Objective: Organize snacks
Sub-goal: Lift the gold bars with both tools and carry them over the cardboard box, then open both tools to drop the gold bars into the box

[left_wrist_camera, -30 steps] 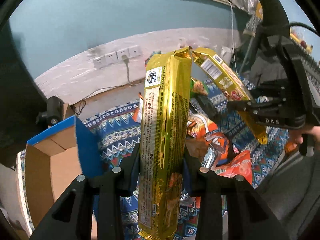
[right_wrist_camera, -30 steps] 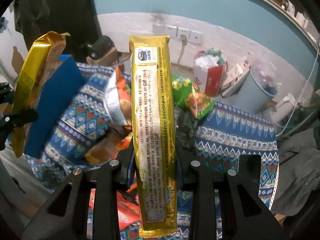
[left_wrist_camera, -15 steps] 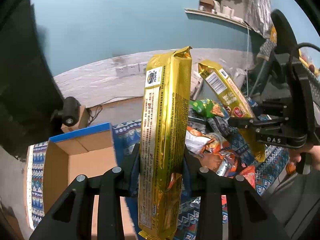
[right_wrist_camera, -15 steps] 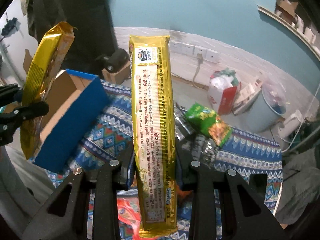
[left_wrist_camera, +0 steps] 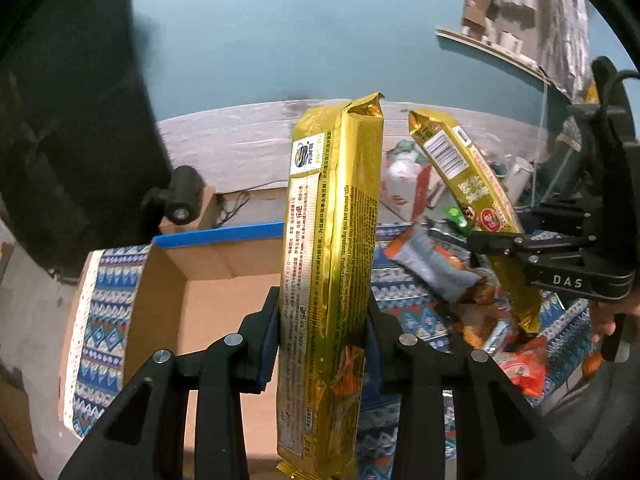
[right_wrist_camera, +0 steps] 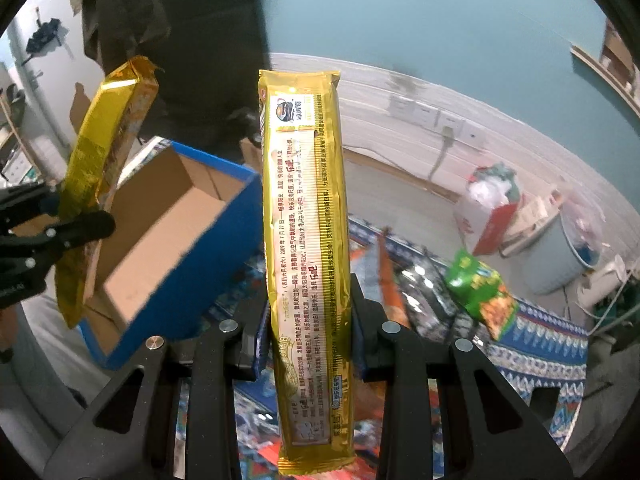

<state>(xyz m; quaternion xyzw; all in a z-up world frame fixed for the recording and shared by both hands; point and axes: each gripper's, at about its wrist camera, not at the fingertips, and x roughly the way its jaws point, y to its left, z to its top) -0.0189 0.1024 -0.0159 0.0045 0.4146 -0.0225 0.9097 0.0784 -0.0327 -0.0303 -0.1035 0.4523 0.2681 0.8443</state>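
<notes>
A patterned blue cloth (left_wrist_camera: 100, 320) is being used to cover the surface, with loose snack bags (left_wrist_camera: 436, 268) lying on it beside an open cardboard box (right_wrist_camera: 168, 232) with blue sides. A teal wall (left_wrist_camera: 280, 32) is being seen behind. One gold biscuit packet (left_wrist_camera: 328, 264) is being clamped upright by the left gripper (left_wrist_camera: 322, 344) fingers, another gold packet (right_wrist_camera: 306, 248) by the right gripper (right_wrist_camera: 308, 332), both above the cloth near the box.
</notes>
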